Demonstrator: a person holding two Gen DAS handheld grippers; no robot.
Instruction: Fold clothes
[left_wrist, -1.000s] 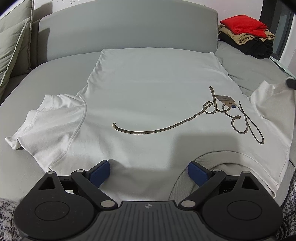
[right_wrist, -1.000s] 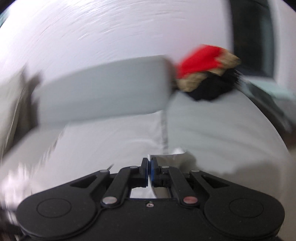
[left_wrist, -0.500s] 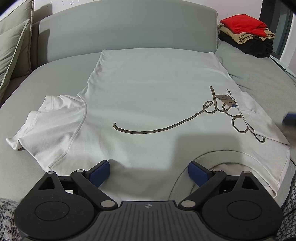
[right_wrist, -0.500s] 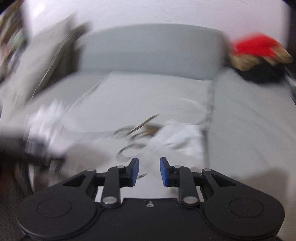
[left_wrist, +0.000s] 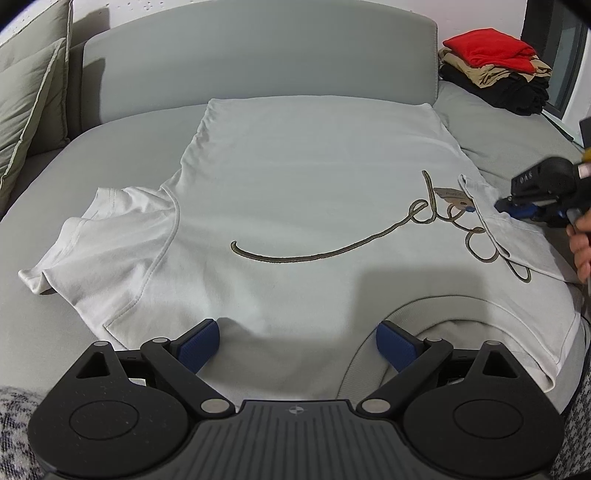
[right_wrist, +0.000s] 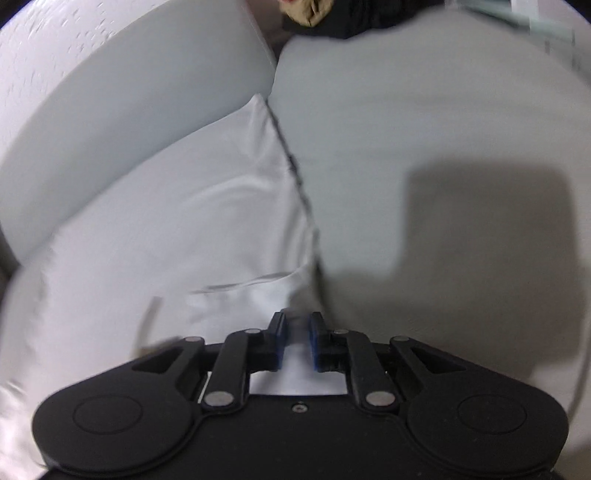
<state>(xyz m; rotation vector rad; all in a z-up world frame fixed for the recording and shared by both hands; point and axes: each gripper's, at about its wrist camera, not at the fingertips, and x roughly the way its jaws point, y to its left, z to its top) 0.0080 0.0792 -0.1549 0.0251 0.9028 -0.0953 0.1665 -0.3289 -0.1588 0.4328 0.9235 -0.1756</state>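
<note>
A white T-shirt (left_wrist: 295, 177) with a dark looping script print lies flat on a grey sofa seat, collar toward me. Its right sleeve (left_wrist: 491, 210) is folded in over the print; its left sleeve (left_wrist: 96, 236) lies spread out. My left gripper (left_wrist: 297, 341) is open and empty, hovering over the shirt just left of the collar. My right gripper (left_wrist: 513, 210) is seen from the left wrist view low over the folded sleeve. In the blurred right wrist view it (right_wrist: 297, 334) has a narrow gap between its pads, over the shirt's white cloth (right_wrist: 177, 236).
A stack of folded clothes (left_wrist: 495, 70), red on top of tan and black, sits at the sofa's back right. The grey backrest (left_wrist: 258, 51) runs behind the shirt. Grey cushions (left_wrist: 26, 103) stand at the left.
My right gripper carried the right sleeve inward, laid it over the print, opened and now sits low beside it. My left gripper has not moved.
</note>
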